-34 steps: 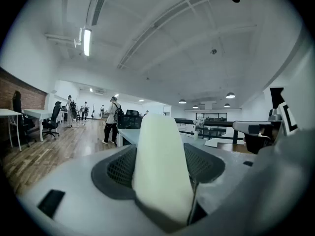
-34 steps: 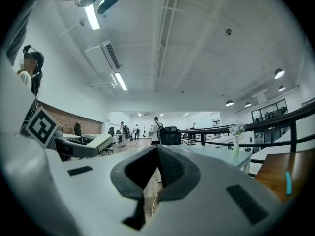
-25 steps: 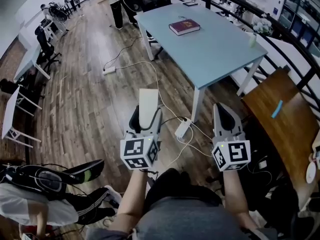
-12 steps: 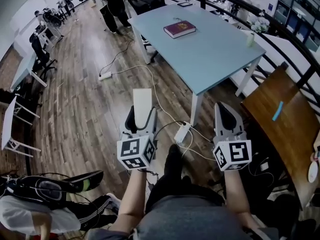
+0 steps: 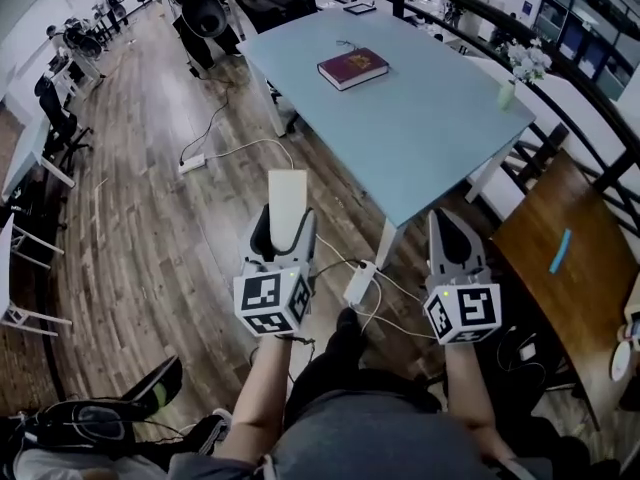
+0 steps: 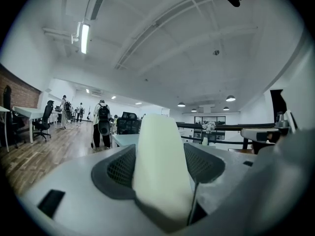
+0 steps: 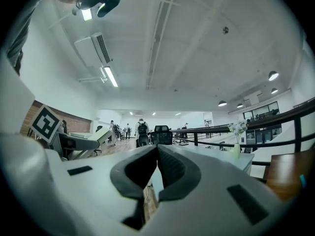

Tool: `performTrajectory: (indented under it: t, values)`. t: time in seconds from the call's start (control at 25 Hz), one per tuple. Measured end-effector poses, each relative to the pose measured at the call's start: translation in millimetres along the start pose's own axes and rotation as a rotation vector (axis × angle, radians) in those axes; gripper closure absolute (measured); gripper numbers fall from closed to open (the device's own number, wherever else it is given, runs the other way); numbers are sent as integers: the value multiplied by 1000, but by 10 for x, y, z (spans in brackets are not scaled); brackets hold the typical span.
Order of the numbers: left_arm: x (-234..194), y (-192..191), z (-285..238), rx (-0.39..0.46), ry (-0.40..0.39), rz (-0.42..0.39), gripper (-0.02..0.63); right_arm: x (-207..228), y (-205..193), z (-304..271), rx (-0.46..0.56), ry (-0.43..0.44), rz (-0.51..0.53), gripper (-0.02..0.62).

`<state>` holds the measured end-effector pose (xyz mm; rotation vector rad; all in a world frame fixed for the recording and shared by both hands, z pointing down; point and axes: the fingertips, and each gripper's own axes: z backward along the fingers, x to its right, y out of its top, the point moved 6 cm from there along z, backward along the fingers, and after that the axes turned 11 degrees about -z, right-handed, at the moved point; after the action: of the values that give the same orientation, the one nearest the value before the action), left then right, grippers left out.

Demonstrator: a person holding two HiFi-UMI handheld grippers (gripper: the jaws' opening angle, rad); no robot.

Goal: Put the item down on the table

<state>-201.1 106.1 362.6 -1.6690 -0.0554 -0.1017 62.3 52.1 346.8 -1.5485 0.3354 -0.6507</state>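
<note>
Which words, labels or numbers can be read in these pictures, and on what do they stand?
None readable.
Red book on the blue table: cover print too blurred.
Cream item in the left tongs: no print visible.
Cube on the right tongs, as on the left: square patterns, no letters.

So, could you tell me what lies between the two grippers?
In the head view, a white power strip lies on the wooden floor between the left gripper, which holds a pale block, and the right gripper.
</note>
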Motion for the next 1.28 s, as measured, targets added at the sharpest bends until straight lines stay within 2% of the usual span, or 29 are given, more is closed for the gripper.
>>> performTrajectory:
  t: [0.56,1.04,1.28]
  values:
    - [-386,159,-1179,34,-88,-13,298,236,28,-983,7,-109,7,592]
    - [-363,169,-1656,37,-162,-12,298,424,-15,-1171,-3,-193,-18,592]
    - [-280,231,-1853,45,-171,-26,298,579,59,-1252,11,-210,-20,592]
